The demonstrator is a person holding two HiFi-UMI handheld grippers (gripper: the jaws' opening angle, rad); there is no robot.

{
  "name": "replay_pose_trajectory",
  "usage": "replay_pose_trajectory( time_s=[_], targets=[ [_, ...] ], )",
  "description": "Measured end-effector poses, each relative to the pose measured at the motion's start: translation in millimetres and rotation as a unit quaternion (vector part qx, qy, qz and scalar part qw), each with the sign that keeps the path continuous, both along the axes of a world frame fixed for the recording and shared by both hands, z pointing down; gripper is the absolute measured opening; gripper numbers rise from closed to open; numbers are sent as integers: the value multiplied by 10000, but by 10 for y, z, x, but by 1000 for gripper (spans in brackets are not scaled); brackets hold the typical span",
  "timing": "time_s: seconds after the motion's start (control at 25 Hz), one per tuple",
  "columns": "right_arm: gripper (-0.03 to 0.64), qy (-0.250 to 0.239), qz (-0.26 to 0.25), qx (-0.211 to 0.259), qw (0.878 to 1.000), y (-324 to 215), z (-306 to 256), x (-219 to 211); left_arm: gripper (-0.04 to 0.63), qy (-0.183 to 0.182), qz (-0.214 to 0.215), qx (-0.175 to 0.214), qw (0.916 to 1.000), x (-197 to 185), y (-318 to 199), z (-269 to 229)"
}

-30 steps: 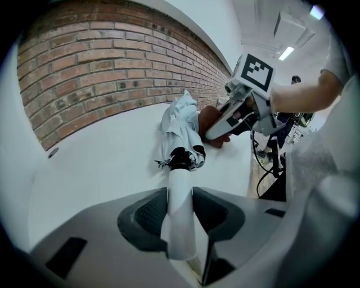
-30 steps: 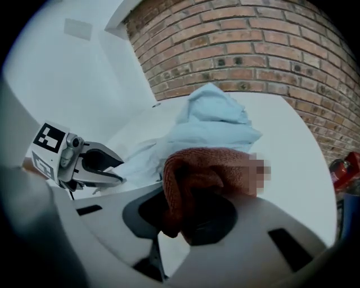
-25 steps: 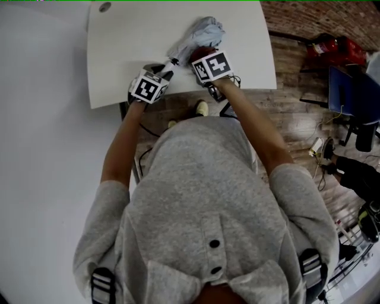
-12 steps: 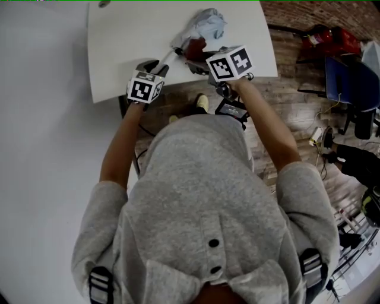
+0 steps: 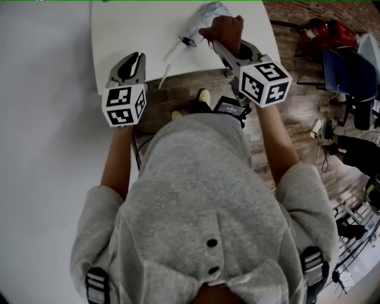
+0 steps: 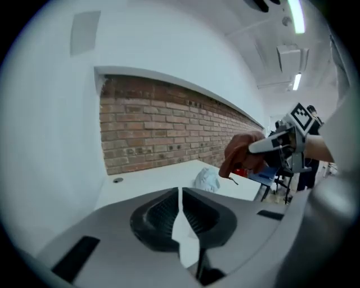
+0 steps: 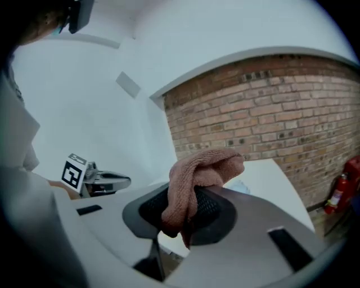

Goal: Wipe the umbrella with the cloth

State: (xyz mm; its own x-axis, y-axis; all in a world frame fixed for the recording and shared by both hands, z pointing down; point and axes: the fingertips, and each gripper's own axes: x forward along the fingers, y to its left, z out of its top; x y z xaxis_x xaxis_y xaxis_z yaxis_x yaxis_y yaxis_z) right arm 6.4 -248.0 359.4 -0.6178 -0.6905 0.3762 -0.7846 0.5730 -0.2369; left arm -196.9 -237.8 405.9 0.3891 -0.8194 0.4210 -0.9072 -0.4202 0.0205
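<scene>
White table [image 5: 130, 29] occupies the upper part of the head view, with a brick wall [image 6: 157, 124] behind it in both gripper views. The person's grey hooded top [image 5: 202, 196] fills the lower half of the head view. The umbrella [image 5: 205, 15], folded and pale, lies on the table. Its bunched canopy is toward the far edge, and its thin pale shaft runs diagonally back to about the near edge. The left gripper [image 5: 132, 59] is held over the table's near left part, to the left of the shaft's end and apart from it. Its jaws have just been closing and now stand nearly together with a thin sliver of gap and nothing between them. The right gripper [image 5: 224, 46] is to the right of the umbrella, near the canopy, with its jaws clamped on the cloth [image 7: 197, 180]. The cloth, reddish-brown and bunched, droops over the pads. In the left gripper view it hangs above the table, raised clear of the canopy and not touching it.
</scene>
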Motion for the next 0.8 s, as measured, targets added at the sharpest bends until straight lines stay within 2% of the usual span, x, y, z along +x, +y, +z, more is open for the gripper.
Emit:
replay_pose_trajectory(
  time_s=[0.04, 0.08, 0.24, 0.44, 0.8],
  targets=[
    [84, 57, 206, 225, 9995, 41, -108, 46, 26, 57, -101, 170, 9998, -29, 58, -152],
    [84, 130, 397, 434, 9982, 101, -204, 78, 17, 137, -176, 330, 9992, -65, 139, -285],
    [84, 402, 870, 976, 9906, 426, -418, 128, 15, 291, -320, 792, 9959, -216, 531, -579],
    [84, 550, 1087, 1046, 9870, 725, -454, 185, 15, 328, -257, 1021, 9939, -223, 798, -711],
    [84, 745, 1280, 1126, 9825, 860, -392, 137, 15, 433, 67, 1146, 9924, -144, 832, -726]
  ],
)
